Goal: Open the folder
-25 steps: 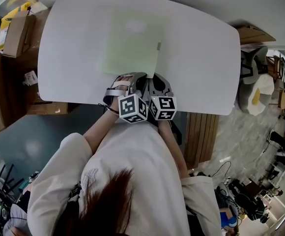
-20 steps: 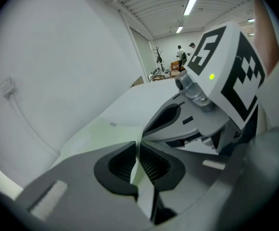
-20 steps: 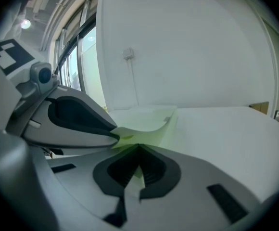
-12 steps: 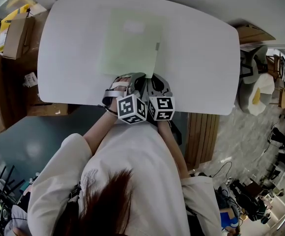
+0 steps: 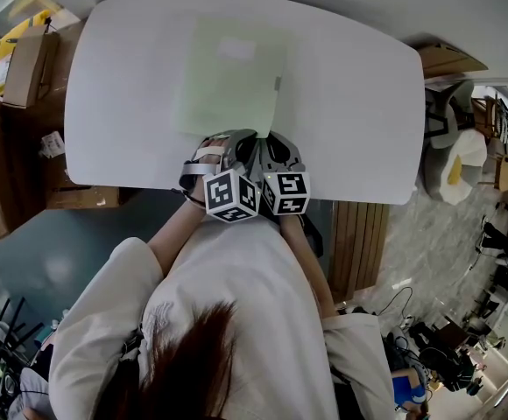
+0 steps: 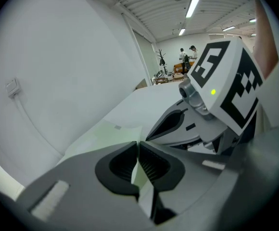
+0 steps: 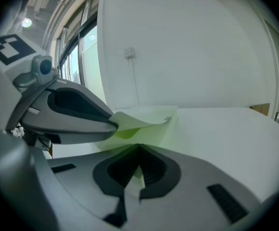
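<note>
At folder (image 5: pixel 232 77) corner – left gripper (image 6: pixel 137 150) just tightened on cover (image 7: pixel 144 115), right gripper (image 7: pixel 138 153) clamps lower sheet (image 7: pixel 166 131) – peel slowly, bottom pinned.

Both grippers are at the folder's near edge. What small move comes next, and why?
Probably raise the left gripper a little: its jaws, just closed, pinch the folder's top flap, already curled up, while the right gripper clamps the lower sheet.
</note>
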`<state>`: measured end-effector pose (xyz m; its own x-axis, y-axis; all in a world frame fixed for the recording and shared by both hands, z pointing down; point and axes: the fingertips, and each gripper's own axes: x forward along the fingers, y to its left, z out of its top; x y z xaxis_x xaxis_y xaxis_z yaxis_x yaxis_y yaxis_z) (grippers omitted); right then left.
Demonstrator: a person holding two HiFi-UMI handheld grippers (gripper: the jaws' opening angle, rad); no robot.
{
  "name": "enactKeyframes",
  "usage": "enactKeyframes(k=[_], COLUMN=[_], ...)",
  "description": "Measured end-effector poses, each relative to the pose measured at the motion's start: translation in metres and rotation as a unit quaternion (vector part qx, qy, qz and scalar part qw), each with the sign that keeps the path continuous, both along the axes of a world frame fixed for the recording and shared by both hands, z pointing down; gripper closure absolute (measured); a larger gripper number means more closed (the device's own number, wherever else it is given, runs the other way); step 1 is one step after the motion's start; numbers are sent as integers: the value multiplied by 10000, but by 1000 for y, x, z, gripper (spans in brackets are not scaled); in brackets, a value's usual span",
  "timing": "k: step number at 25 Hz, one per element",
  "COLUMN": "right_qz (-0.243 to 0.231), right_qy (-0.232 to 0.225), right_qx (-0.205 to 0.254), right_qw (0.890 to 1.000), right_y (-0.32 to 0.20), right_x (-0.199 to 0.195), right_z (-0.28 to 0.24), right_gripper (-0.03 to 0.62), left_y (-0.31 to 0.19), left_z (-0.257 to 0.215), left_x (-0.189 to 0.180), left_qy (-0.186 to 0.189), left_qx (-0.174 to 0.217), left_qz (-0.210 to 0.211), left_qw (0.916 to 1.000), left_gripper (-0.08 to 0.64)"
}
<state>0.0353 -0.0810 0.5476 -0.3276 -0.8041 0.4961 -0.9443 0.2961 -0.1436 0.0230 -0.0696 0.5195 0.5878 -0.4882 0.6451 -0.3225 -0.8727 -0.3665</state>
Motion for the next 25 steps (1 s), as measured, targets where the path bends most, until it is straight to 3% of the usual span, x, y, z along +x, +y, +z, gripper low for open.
enactKeyframes(k=[25], right_qz=[5], right_qy=[-29], right_qx=[56], right_qw=[10000], right_y=[-2], right_x=[-1], right_z=[-1], right_gripper=[586], left_y=[-7], left_z=[-12], left_x=[-5], left_qy=[264], left_qx=[31], left_qz=[-154], left_qw=[9995], left_gripper=[546])
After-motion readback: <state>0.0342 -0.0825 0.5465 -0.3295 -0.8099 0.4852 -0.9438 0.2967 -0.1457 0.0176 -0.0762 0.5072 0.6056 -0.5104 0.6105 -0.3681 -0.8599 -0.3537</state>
